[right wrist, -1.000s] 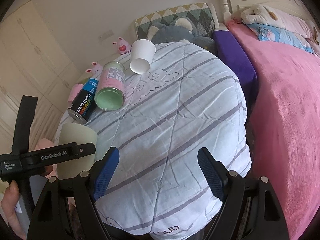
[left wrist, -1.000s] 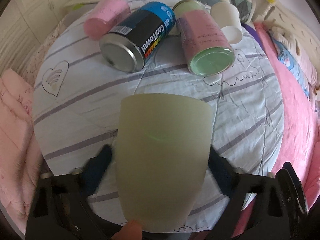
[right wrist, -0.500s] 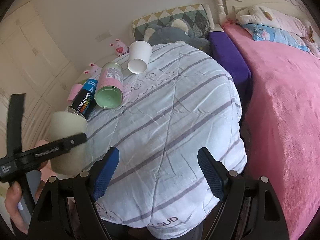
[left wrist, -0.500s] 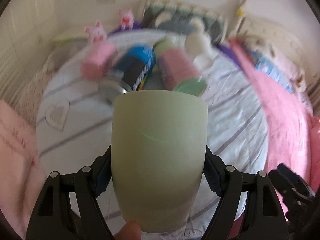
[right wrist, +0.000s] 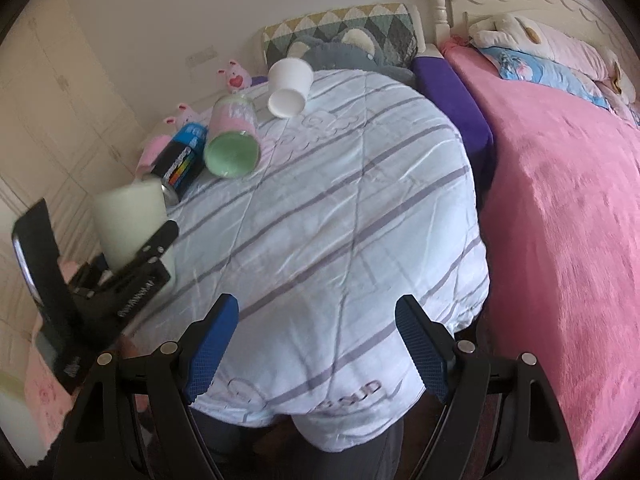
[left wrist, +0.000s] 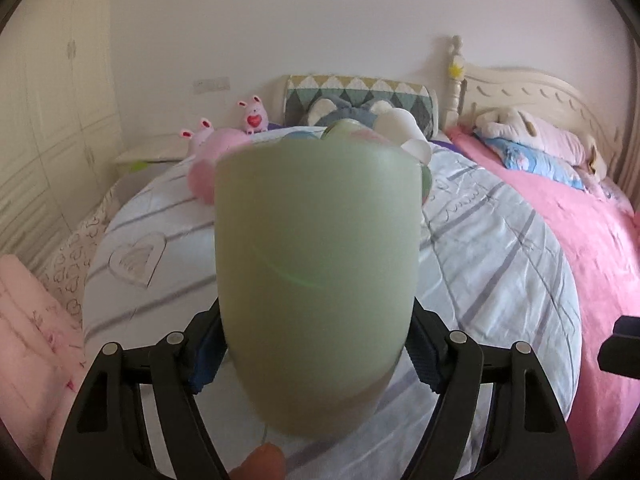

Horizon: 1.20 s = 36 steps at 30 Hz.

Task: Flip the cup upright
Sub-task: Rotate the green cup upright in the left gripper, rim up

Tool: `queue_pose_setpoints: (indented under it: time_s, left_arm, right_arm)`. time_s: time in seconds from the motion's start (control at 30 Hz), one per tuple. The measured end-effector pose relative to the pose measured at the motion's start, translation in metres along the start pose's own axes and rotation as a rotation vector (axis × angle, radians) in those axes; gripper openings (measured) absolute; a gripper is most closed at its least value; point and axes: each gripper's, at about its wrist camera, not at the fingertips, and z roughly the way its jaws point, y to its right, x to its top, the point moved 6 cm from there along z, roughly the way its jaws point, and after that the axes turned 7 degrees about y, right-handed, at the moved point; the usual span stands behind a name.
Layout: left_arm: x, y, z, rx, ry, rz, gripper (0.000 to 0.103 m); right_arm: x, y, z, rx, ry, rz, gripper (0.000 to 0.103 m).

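Left wrist view shows the left gripper [left wrist: 316, 356] squeezing a pale green cup [left wrist: 316, 264], held up in the air above the striped blanket [left wrist: 500, 264]. The cup's wide end points away from the gripper and up, so it looks nearly upright, smooth and plain. Over the blanket's near edge, the right gripper [right wrist: 316, 348] is wide apart and holds nothing.

cans: the green cup [left wrist: 316, 280] is covering nearly all of both in the left wrist view
left gripper [left wrist: 316, 354] pads: the cup is hiding most of each
thumb [left wrist: 260, 462]: the bottom edge is cutting it off
left gripper lettering [right wrist: 136, 298]: blurring, unreadable
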Motion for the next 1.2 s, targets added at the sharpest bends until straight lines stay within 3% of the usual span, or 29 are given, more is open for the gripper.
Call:
queue_pose_setpoints:
  time_s: [0.27,0.37,0.4,0.43,0.63,0.73,0.87,1.03,1.2]
  left_arm:
    - [0.000,-0.005,-0.012,-0.047,0.006,0.018,0.078]
    - [0.008,-0.004,-0.003,-0.048,-0.053,0.044,0.084]
    - [0.011,-0.003,0.001,-0.061,-0.082,0.051,0.092]
    - [0.014,-0.002,0.006,-0.071,-0.112,0.052,0.093]
    - [0.019,-0.007,0.037,-0.114,-0.325,-0.063,0.093]
    - [0.020,-0.010,0.049,-0.094,-0.381,-0.103,0.083]
    - [0.020,-0.007,0.058,-0.092,-0.429,-0.119,0.079]
    - [0.026,-0.009,0.055,-0.123,-0.415,-0.147,0.079]
    - [0.037,-0.003,0.008,-0.140,-0.131,-0.072,0.079]
  right_arm:
    - [-0.003,-0.024,-0.004,-0.023,0.004,-0.032,0.082]
    - [-0.002,-0.028,-0.006,-0.034,0.010,-0.036,0.082]
    - [-0.002,-0.030,-0.007,-0.034,0.013,-0.034,0.082]
    - [-0.001,-0.031,-0.007,-0.034,0.016,-0.034,0.082]
    - [0.003,-0.039,-0.003,-0.021,0.012,-0.046,0.082]
    - [0.003,-0.041,0.001,-0.012,0.005,-0.055,0.082]
    - [0.004,-0.038,0.005,-0.008,-0.003,-0.055,0.082]
    - [0.005,-0.036,0.007,-0.003,-0.007,-0.054,0.082]
    - [0.003,-0.032,0.007,-0.001,-0.008,-0.053,0.082]
